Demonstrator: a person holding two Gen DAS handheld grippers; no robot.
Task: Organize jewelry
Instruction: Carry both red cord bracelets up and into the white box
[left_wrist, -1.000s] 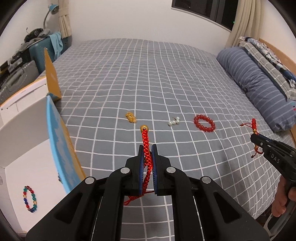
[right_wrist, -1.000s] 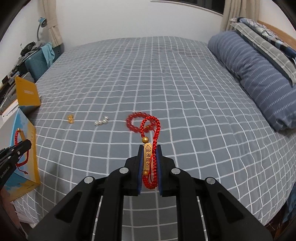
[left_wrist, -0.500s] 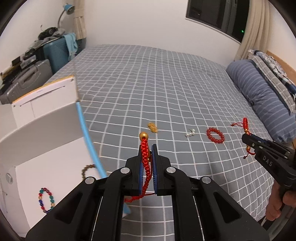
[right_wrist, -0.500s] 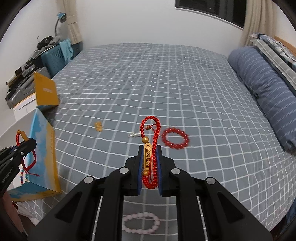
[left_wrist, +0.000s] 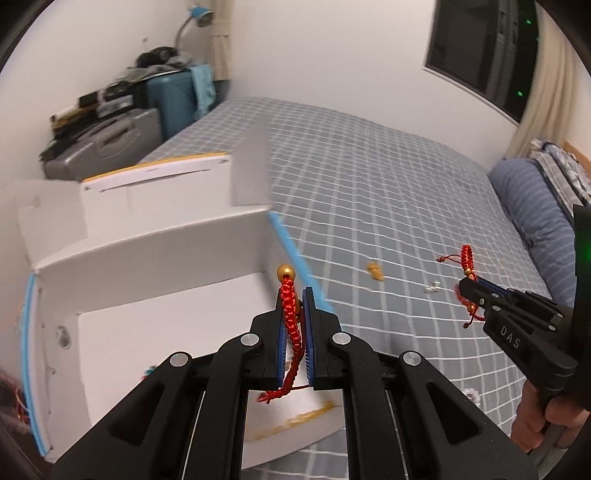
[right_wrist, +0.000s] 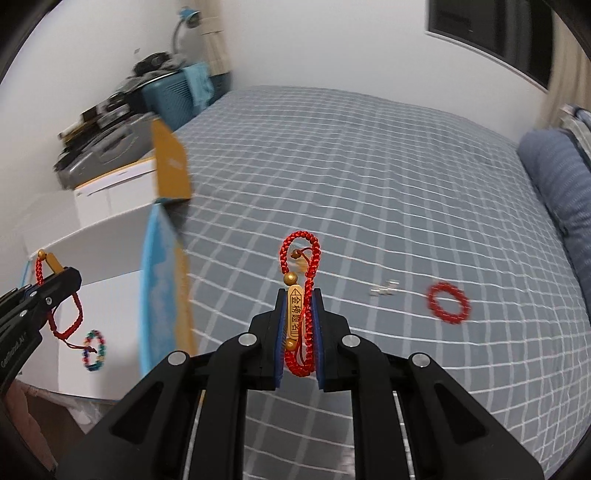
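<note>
- The left gripper (left_wrist: 294, 295) is closed on a red braided cord bracelet (left_wrist: 290, 328); the cord runs between its blue pads, a gold bead sticks out past the tips, and a loose tail hangs below.
- The right gripper (right_wrist: 298, 295) is likewise clamped on a second red cord bracelet (right_wrist: 306, 314), this one with an engraved gold bar charm (right_wrist: 294, 312) pinned flat against one pad and a loop standing up beyond the tips.
- The left gripper hangs over the open white box (left_wrist: 155, 258) at the edge of the bed (left_wrist: 388, 192), above its floor; a multicoloured bead bracelet (right_wrist: 94, 350) already lies inside.
- The right gripper is over the bedspread, beside the box's blue wall but not over the opening.
- The step in hand appears to be dropping both cord bracelets into the box, left one first.
- To do it well, the left gripper should go low inside the walls before opening, so the cord does not catch on the rim or the raised flap.
- It should open fully and lift straight up, since the frayed tail could snag on a pad.
- The right gripper should wait clear, then cross the blue wall.
- A red bead bracelet (right_wrist: 447, 302), small pearl pieces (right_wrist: 385, 289) and a gold piece (left_wrist: 375, 270) still lie on the bed.
</note>
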